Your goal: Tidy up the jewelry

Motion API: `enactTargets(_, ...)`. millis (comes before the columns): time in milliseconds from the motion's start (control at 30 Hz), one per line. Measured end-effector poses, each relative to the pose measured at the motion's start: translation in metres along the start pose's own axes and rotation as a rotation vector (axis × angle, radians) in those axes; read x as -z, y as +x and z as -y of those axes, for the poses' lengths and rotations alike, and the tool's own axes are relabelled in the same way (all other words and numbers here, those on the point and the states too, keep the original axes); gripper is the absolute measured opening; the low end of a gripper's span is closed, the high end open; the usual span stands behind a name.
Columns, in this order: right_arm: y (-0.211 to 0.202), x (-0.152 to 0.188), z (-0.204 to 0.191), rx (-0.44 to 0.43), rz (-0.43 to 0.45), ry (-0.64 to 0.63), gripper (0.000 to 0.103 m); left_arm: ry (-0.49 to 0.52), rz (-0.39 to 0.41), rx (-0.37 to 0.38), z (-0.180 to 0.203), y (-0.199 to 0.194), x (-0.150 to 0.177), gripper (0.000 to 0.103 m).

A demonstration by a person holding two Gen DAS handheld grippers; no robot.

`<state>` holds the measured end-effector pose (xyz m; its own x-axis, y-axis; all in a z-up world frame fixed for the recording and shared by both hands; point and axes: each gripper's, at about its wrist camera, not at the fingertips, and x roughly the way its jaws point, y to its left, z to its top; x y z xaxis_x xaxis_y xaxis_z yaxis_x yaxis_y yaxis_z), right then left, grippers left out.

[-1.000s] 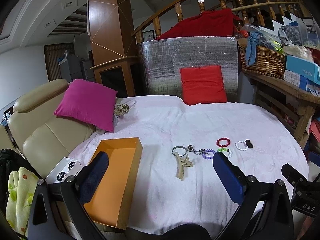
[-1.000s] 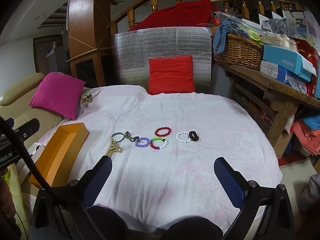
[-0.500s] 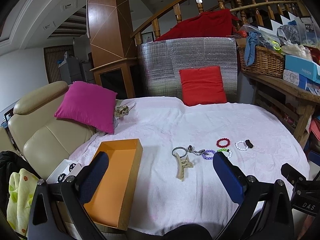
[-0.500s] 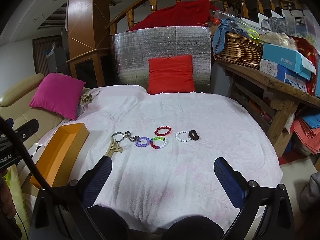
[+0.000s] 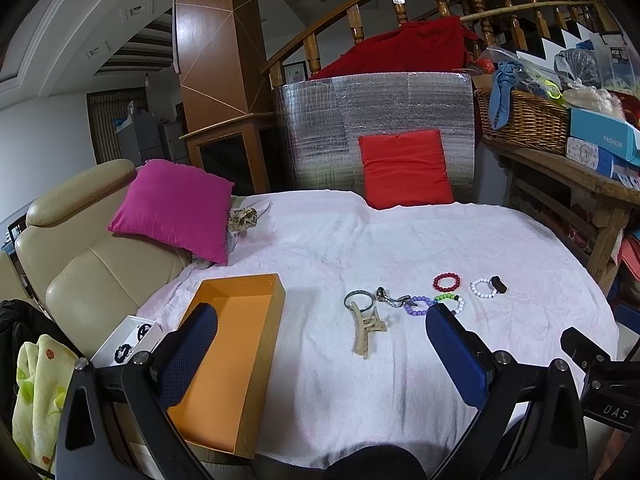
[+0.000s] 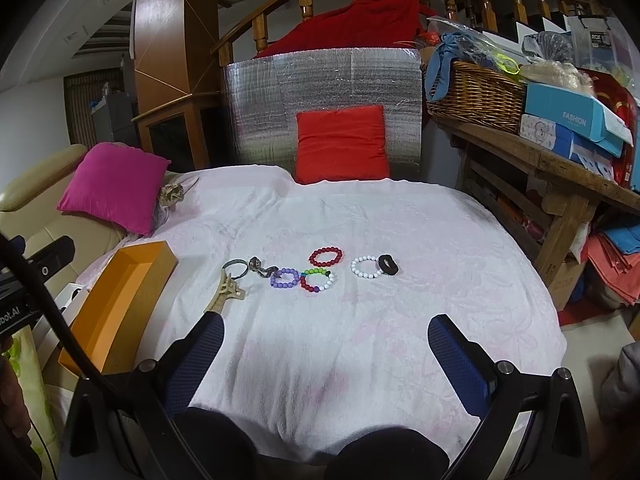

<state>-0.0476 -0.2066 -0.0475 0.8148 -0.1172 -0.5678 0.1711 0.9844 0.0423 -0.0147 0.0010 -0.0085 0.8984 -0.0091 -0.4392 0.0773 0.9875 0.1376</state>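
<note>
The orange box's (image 5: 224,356) empty floor is shown only in the left wrist view, lower left; bracelets (image 6: 316,270) are seen mid-frame. Both the left gripper (image 5: 320,344) and right gripper (image 6: 326,354) are spread, empty.

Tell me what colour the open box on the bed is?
Orange box, best seen in the left wrist view.

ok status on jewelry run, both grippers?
Left gripper open, empty. Right gripper open, empty. Bracelets, beige hair claw loose on white cloth; orange box empty. Nothing blocking.
</note>
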Motion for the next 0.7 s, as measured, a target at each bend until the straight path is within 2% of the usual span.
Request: enactTargets(700, 0.0056, 0.0053, -0.0030, -0.007, -0.022, -0.003, 0.103, -0.002, -0.008, 0.001, -0.0024, 0.0021, 0.0043, 0.103)
